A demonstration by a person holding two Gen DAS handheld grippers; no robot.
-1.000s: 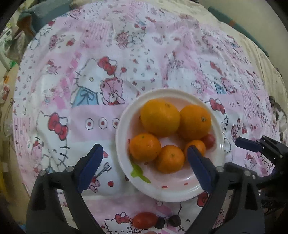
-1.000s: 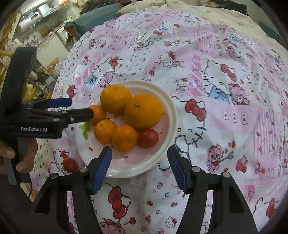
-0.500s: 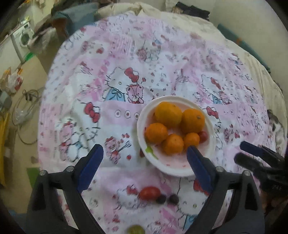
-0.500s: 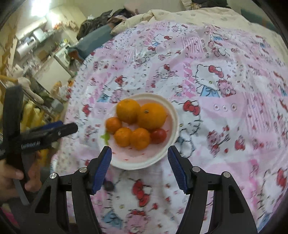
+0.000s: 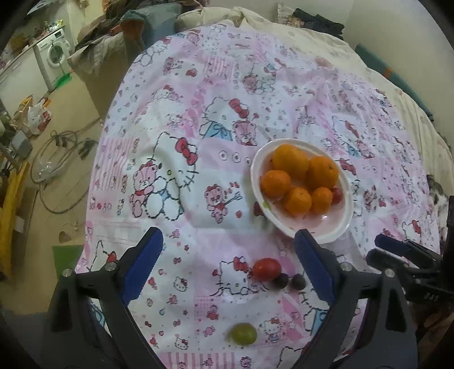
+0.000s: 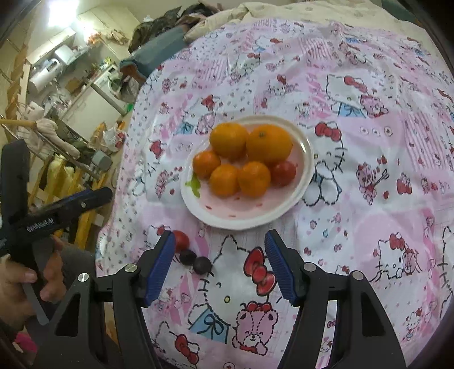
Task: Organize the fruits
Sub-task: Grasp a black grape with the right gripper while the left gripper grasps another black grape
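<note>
A white plate point(image 5: 344, 224) point(image 6: 308, 159) on the pink cartoon-print cloth holds several oranges point(image 5: 289, 160) point(image 6: 268, 143) and one red tomato point(image 6: 283, 173). On the cloth in front of it lie a red tomato point(image 5: 266, 269) point(image 6: 181, 239), two dark grapes point(image 5: 298, 281) point(image 6: 202, 265) and a green grape point(image 5: 243, 333). My left gripper point(image 5: 228, 269) is open and empty, held high above the cloth, near the loose fruit. My right gripper point(image 6: 220, 264) is open and empty, just before the plate.
The round table point(image 5: 198, 119) drops off at the left to a floor with cables, a washing machine point(image 5: 55, 56) and clutter. Bedding point(image 5: 283, 25) lies behind the table. The right gripper shows at the right edge of the left wrist view point(image 5: 397, 252).
Both grippers have pulled back and up from the plate, so the plate looks smaller. The loose tomato, the dark grapes and the green grape have come into view.
</note>
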